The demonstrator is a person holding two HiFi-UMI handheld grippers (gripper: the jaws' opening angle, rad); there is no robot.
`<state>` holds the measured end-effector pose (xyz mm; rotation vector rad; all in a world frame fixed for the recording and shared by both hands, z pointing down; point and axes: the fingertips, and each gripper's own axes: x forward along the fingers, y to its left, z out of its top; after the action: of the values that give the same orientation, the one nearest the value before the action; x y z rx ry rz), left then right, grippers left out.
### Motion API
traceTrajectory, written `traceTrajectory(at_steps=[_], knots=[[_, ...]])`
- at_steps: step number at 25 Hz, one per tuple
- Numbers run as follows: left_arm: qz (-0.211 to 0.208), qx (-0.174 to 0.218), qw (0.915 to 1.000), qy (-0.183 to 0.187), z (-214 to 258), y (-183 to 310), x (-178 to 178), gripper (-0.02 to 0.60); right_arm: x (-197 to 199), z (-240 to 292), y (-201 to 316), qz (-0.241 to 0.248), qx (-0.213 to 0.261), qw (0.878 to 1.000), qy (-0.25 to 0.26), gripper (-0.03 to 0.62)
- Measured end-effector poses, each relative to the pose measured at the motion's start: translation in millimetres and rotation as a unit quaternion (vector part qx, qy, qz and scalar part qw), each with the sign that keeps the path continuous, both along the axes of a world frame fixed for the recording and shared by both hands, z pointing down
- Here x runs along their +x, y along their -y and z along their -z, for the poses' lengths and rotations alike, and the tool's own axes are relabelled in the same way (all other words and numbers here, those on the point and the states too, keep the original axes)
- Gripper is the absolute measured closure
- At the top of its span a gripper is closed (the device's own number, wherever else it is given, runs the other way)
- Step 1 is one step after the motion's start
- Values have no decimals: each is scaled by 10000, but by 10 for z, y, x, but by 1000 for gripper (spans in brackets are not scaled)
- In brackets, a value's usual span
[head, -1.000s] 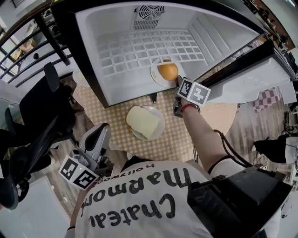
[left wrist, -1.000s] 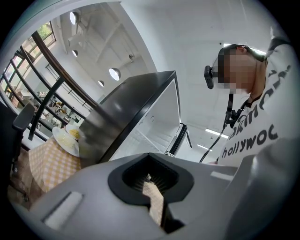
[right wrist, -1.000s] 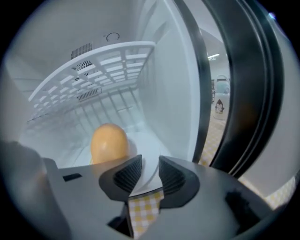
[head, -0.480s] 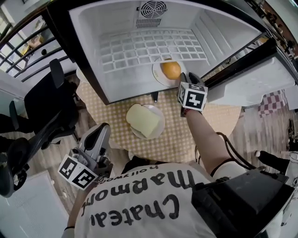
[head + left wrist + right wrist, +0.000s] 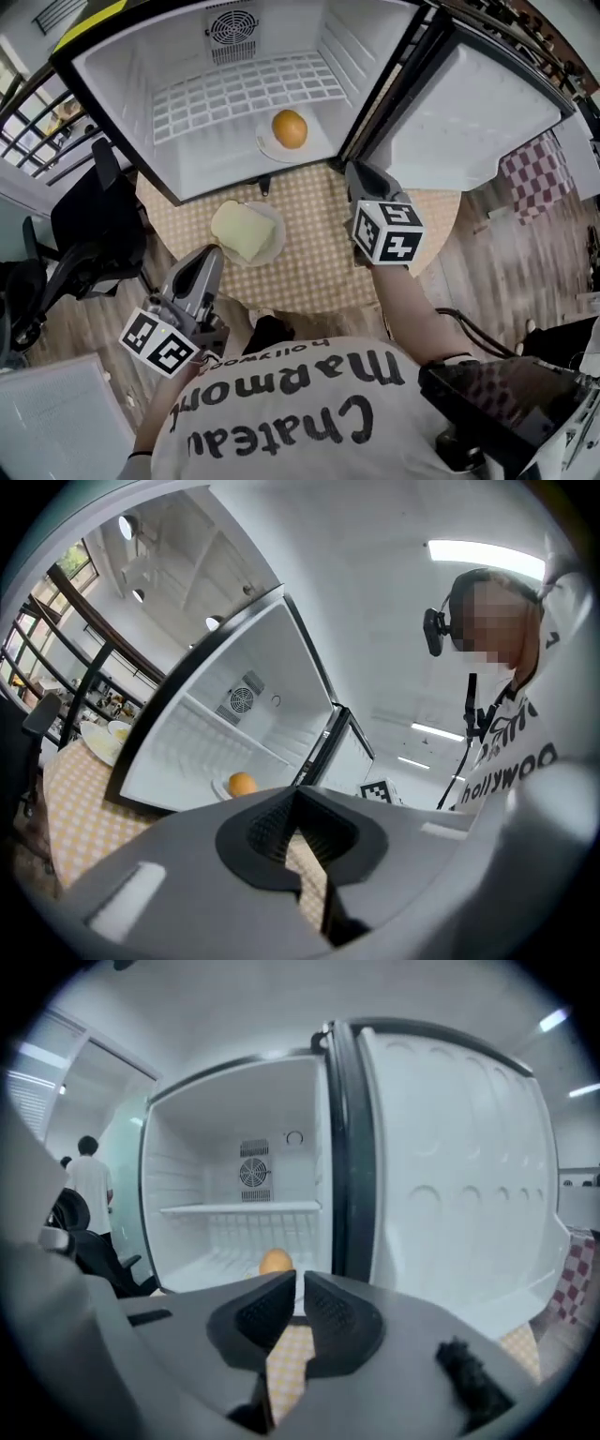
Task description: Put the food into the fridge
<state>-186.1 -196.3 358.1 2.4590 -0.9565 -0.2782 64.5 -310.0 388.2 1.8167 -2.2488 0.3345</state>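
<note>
Fridge (image 5: 112,89) noted open at table's (image 5: 319,253) far edge, door (image 5: 469,103) swung to right. Orange (image 5: 290,128) seen on small plate (image 5: 266,147) inside fridge, at front right corner of grid shelf (image 5: 216,98). Bread (image 5: 239,232) seen on second plate (image 5: 274,232) on table, toward far left edge, just outside fridge opening.

Right gripper (image 5: 356,173) held over table's far right part, just outside fridge. Jaws closing, narrow gap showing, nothing between.

Left gripper (image 5: 208,255) held at table's near left edge, jaws drawn together at tips, nothing held.
</note>
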Motion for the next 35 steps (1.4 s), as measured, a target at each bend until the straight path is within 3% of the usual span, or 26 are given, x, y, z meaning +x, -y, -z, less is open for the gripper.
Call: traceTrajectory(at_steps=[8,17,24,35], knots=[[954,-129,9953,41,-34,-805,810,574,1046,252,-1319,295,239,9993,-52,565],[1198,407,9915,-306,187,-1667,1624,574,1819,350,-2388,683,447,9964,-226,572],[1353,584,9888,-252,346,-2234,1864,574,1902,414,-2777,836,679,9942,74,576],[1776,719,9814,-113,505,-2657,1713,574,1762,585,-2938,1081,919,9897,179,579]])
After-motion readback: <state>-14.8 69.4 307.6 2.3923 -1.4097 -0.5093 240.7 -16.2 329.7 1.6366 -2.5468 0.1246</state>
